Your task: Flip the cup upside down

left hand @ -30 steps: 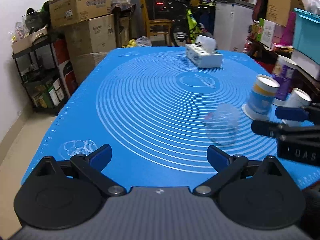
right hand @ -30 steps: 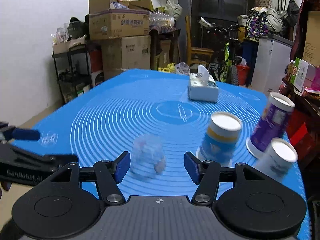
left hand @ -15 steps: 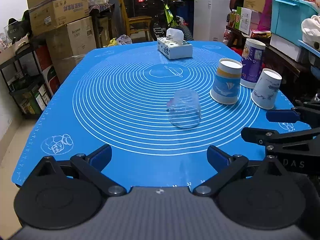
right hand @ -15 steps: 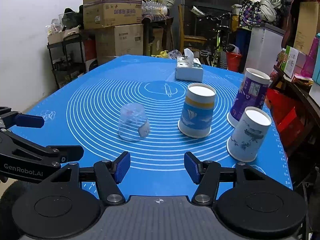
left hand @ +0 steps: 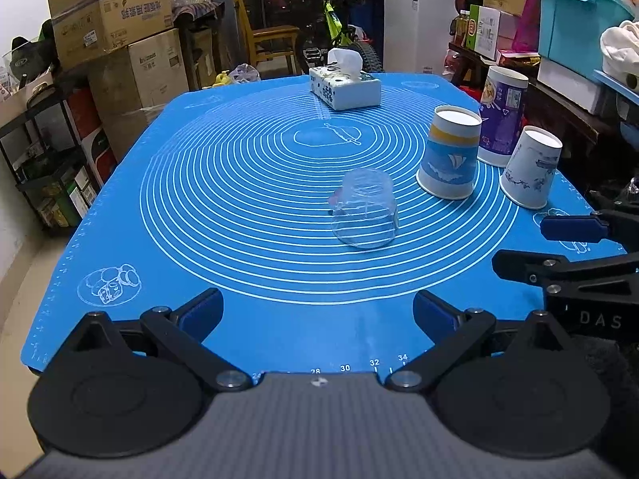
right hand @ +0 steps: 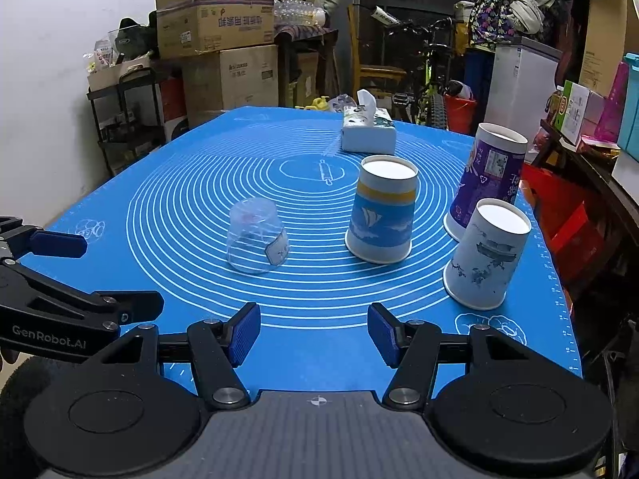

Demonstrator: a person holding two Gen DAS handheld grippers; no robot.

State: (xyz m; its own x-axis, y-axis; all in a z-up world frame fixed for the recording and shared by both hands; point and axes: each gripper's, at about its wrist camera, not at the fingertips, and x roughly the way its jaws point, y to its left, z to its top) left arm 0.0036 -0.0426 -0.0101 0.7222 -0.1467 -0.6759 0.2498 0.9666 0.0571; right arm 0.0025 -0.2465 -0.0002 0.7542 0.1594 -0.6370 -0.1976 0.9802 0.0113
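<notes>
On the bench, clear cup (left hand: 365, 213): mouth down on the ringed blue mat (left hand: 239, 207), free of both tools, left of the paper cups.
Clear cup, right view (right hand: 256, 235): pale label patch on the side wall; seen only as a small tab at the edge in the left view.
Material: thin transparent plastic, tapered, mat lines visible through it.
Sailboat paper cup (right hand: 382, 209): inverted, matte, just right of the clear one.
White and purple cups (right hand: 487, 253): inverted too.
Tissue box (left hand: 345, 88): far end.
Left tool (left hand: 317, 311): wide, nothing held.
Right tool (right hand: 313, 333): wide, nothing held; ribbed blue pads (right hand: 243, 331).
</notes>
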